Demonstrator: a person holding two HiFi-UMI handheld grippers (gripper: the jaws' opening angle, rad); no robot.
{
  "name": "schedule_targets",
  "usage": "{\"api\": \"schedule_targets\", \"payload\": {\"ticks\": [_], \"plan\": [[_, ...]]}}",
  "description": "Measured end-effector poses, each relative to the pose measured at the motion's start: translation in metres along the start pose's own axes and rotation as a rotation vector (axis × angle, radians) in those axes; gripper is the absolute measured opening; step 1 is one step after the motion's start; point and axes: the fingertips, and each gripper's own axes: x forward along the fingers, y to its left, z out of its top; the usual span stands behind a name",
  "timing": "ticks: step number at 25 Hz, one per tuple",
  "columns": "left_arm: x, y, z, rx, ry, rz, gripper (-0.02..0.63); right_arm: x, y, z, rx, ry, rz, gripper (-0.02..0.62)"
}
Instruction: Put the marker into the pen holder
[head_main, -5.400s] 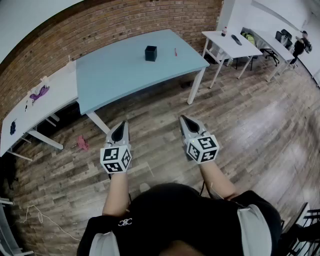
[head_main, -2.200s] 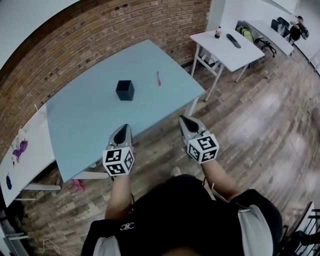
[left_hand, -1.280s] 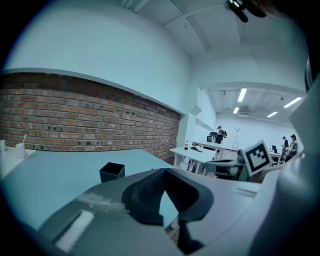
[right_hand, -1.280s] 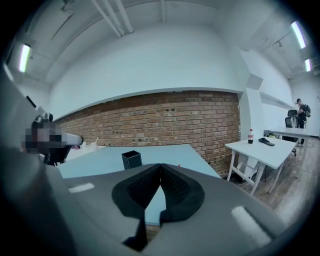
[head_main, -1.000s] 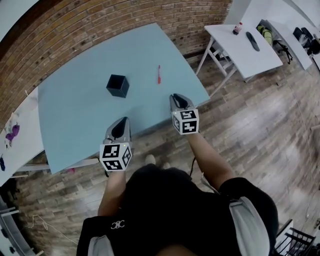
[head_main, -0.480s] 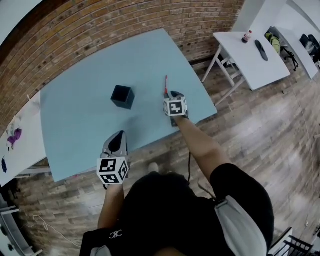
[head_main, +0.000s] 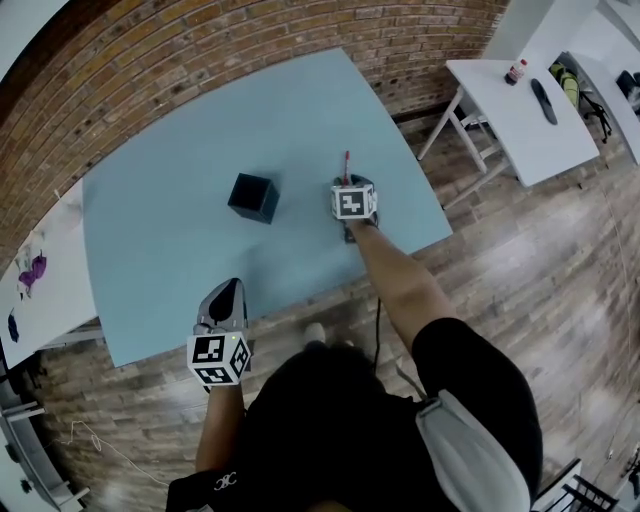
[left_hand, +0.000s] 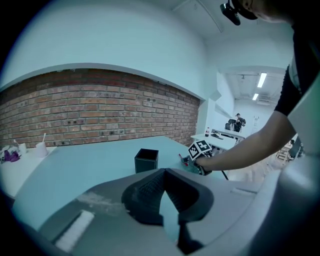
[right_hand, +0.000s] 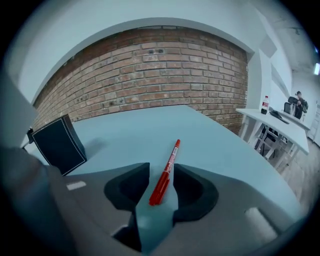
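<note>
Right gripper view shows the red marker (right_hand: 169, 162) lying flat on the blue table (right_hand: 215, 145), its near end between the 2 pads of my right claw (right_hand: 161, 174) and its far end pointing toward the brick wall (right_hand: 150, 75). My jaws are opening and stand wide on either side of it, so I have no grip on it; it rests on the tabletop. In the head view my right claw (head_main: 348, 182) covers the marker's (head_main: 346, 163) near end, and the rest shows just beyond. The black pen holder (head_main: 252, 197) stands upright with its open top up, to the left of the marker and apart from it. My left claw (head_main: 225, 292) hangs over the table's near edge, well apart from the holder. In the left gripper view its pads meet at the tips with nothing between them.
</note>
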Motion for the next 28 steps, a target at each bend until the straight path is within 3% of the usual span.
{"api": "schedule_targets", "payload": {"ticks": [5,12,21,28], "plan": [[0.007,0.004,0.001,-0.001,-0.002,-0.007,0.003,0.009,0.006,0.013,-0.107,-0.027,-0.054,0.074],[0.008,0.006,0.006,-0.003,-0.015,-0.019,0.003,0.004,0.007,0.012,-0.12,-0.006,-0.046,0.063],[0.019,0.003,0.024,0.004,-0.072,-0.06,0.003,-0.093,0.016,0.066,-0.07,-0.316,-0.013,0.063],[0.027,-0.01,0.044,0.01,-0.134,-0.086,0.003,-0.223,-0.022,0.062,0.079,-0.538,-0.055,0.063]]}}
